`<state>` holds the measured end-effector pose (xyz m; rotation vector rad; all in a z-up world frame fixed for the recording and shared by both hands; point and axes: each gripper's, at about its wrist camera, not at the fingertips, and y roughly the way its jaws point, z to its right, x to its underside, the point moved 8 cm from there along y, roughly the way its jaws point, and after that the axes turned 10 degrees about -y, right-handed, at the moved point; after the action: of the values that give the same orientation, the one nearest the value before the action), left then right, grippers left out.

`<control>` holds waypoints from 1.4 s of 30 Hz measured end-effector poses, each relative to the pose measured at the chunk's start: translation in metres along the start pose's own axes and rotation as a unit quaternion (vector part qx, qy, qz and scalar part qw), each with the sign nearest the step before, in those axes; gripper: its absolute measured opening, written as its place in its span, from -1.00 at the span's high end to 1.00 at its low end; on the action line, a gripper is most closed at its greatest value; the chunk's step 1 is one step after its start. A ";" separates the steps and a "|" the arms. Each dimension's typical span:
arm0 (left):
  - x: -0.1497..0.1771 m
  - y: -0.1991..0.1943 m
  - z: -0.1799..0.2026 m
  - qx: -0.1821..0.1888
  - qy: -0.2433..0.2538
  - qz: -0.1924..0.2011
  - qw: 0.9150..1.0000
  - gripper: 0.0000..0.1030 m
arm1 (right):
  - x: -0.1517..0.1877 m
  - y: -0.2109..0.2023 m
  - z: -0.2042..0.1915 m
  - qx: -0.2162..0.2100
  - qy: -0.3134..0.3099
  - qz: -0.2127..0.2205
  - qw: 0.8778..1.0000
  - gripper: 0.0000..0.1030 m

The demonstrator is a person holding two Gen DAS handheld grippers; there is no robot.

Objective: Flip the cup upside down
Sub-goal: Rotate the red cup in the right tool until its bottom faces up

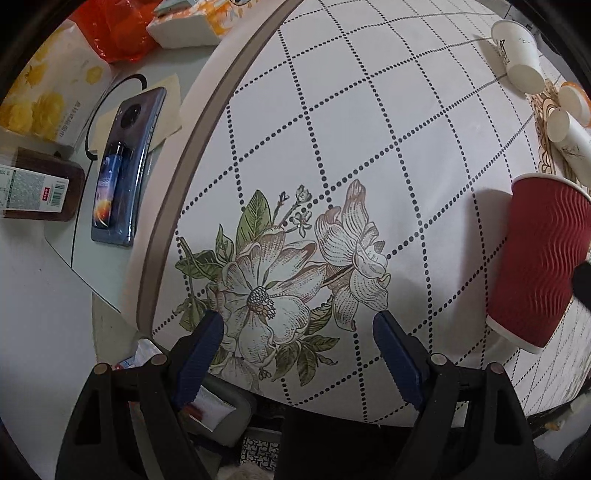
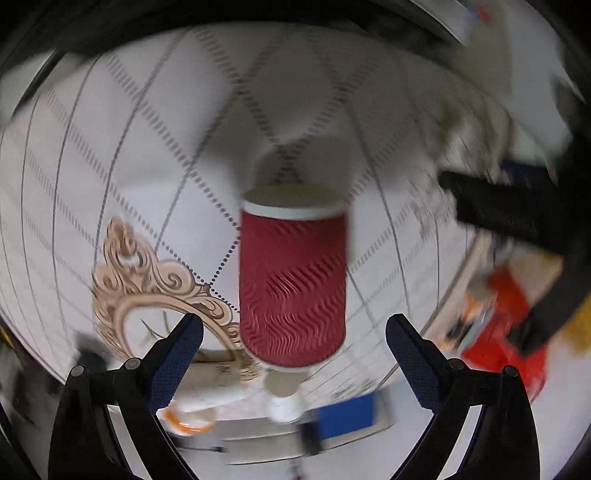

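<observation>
A red ribbed paper cup (image 2: 291, 284) with a white rim stands on the white patterned tablecloth, straight ahead of my right gripper (image 2: 294, 343). That gripper is open, its fingers wide on either side of the cup's near end, not touching it. The view is motion-blurred. The cup also shows at the right edge of the left wrist view (image 1: 543, 262), standing tilted in the fisheye. My left gripper (image 1: 298, 347) is open and empty over the flower print, left of the cup.
Several white paper cups (image 1: 517, 51) lie at the far right of the table. A phone (image 1: 125, 166), tissue packs (image 1: 51, 88) and an orange bag (image 1: 110, 29) sit on a side surface to the left. The table's curved edge (image 1: 177, 192) runs beside them.
</observation>
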<state>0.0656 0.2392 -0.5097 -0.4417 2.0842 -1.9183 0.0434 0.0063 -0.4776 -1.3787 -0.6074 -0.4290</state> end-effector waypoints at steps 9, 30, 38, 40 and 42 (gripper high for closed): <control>-0.004 0.011 -0.003 -0.008 -0.016 -0.012 1.000 -0.62 | -0.003 0.026 0.003 0.034 -0.082 0.016 0.996 -0.93; -0.011 0.016 -0.001 -0.013 -0.014 -0.019 1.000 -0.62 | -0.003 0.074 -0.001 0.028 -0.103 0.015 0.994 -0.59; -0.013 0.019 -0.002 -0.014 -0.010 -0.017 1.000 -0.62 | -0.007 0.068 0.007 0.030 -0.081 0.034 0.996 -0.56; -0.012 0.015 -0.002 -0.015 -0.010 -0.016 1.000 -0.62 | -0.006 0.067 0.008 0.033 -0.073 0.038 0.996 -0.55; -0.013 0.014 -0.003 -0.016 -0.009 -0.015 1.000 -0.62 | -0.007 0.064 0.011 0.030 -0.061 0.040 0.997 -0.55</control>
<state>0.0757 0.2478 -0.5233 -0.4982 2.1114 -1.8919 0.0759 0.0269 -0.5303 -1.3747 -0.6569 -0.2612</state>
